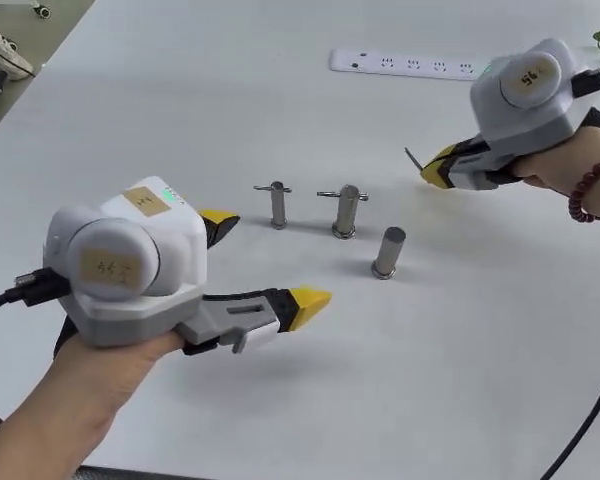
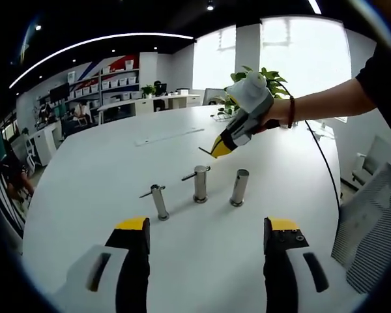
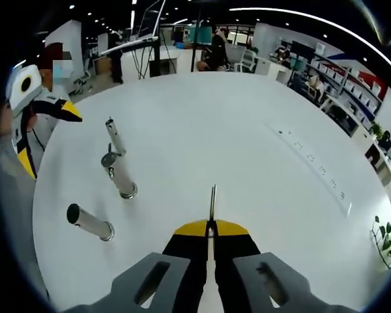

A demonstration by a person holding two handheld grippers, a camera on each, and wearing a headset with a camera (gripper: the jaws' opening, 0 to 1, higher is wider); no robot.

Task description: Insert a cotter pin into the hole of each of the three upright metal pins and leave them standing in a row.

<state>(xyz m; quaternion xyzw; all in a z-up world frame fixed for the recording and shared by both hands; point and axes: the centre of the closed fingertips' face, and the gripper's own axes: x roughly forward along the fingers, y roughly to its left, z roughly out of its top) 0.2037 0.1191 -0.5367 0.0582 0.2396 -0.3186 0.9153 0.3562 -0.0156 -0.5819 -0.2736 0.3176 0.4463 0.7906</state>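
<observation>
Three upright metal pins stand in a row on the white table (image 1: 460, 360). The far-left pin (image 1: 277, 204) and the middle pin (image 1: 346, 211) each carry a cotter pin through the top. The nearest pin (image 1: 388, 252) has a bare top. My right gripper (image 1: 432, 171) hovers to the right of the row, shut on a thin cotter pin (image 1: 412, 159) that sticks out past its yellow tips (image 3: 212, 203). My left gripper (image 1: 265, 262) is open at the near left, nothing between its jaws; the three pins (image 2: 200, 183) stand ahead of it.
A white power strip (image 1: 405, 64) lies at the far side of the table. A cable (image 1: 588, 420) hangs from the right gripper across the table's right side. Office desks, shelves and a plant (image 2: 251, 78) stand beyond the table.
</observation>
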